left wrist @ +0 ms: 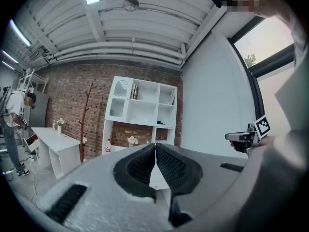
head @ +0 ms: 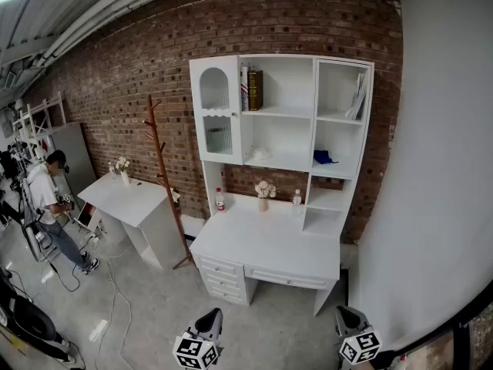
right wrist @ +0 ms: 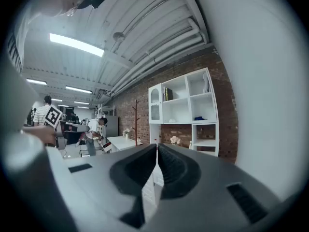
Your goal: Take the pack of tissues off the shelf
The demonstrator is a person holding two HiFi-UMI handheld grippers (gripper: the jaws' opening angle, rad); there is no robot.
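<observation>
A white desk with a shelf unit [head: 281, 114] stands against the brick wall, well ahead of me. A small blue pack [head: 324, 157] lies in the middle right compartment, and it also shows as the blue pack [left wrist: 161, 123] and the blue pack [right wrist: 199, 118] in the gripper views. A white object [head: 258, 154] sits on the middle shelf. My left gripper [head: 209, 320] and right gripper [head: 348, 318] hang low, far short of the desk. The left gripper [left wrist: 155, 146] is shut and empty. The right gripper [right wrist: 157, 146] is likewise shut with nothing in it.
Books [head: 251, 89] stand on the top shelf. Two bottles [head: 220, 200] and a small flower vase [head: 264, 193] are on the desktop. A wooden coat rack [head: 160, 172] and a second white table [head: 127, 199] stand to the left, where a person [head: 48, 199] works. A white wall [head: 431, 168] runs along the right.
</observation>
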